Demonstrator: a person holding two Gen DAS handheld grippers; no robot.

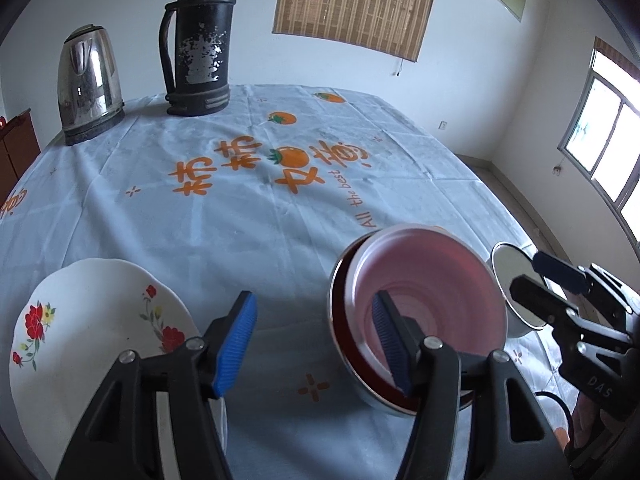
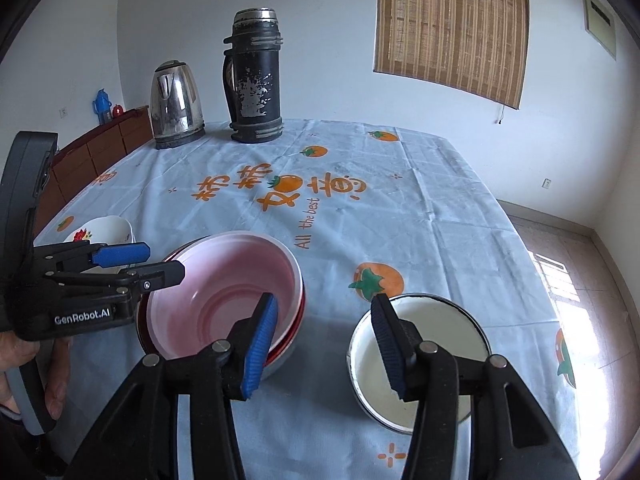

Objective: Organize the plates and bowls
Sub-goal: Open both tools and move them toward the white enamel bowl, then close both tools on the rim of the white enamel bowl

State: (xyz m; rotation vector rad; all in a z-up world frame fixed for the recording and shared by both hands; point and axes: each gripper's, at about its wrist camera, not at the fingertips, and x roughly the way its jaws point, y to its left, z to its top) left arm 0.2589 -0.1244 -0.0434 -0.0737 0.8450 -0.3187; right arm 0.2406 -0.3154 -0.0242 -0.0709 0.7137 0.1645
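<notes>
A pink bowl (image 1: 432, 280) (image 2: 216, 292) sits nested in a red-rimmed steel bowl (image 1: 340, 340) near the table's front. My left gripper (image 1: 316, 340) (image 2: 164, 262) stands open across the stack's left rim, and its pads do not press on it. To the left lies a white plate with red flowers (image 1: 92, 320) (image 2: 108, 228). Right of the stack is a white enamel bowl (image 2: 424, 356) (image 1: 516, 276). My right gripper (image 2: 325, 348) (image 1: 528, 274) is open between the pink bowl and the white bowl, with only tablecloth between its fingers.
A steel kettle (image 1: 88, 84) (image 2: 176, 104) and a tall black thermos (image 1: 200, 40) (image 2: 254, 76) stand at the table's far edge. The pale blue tablecloth (image 1: 240, 208) with orange print covers the table. A brown cabinet (image 2: 96, 148) lines the left wall.
</notes>
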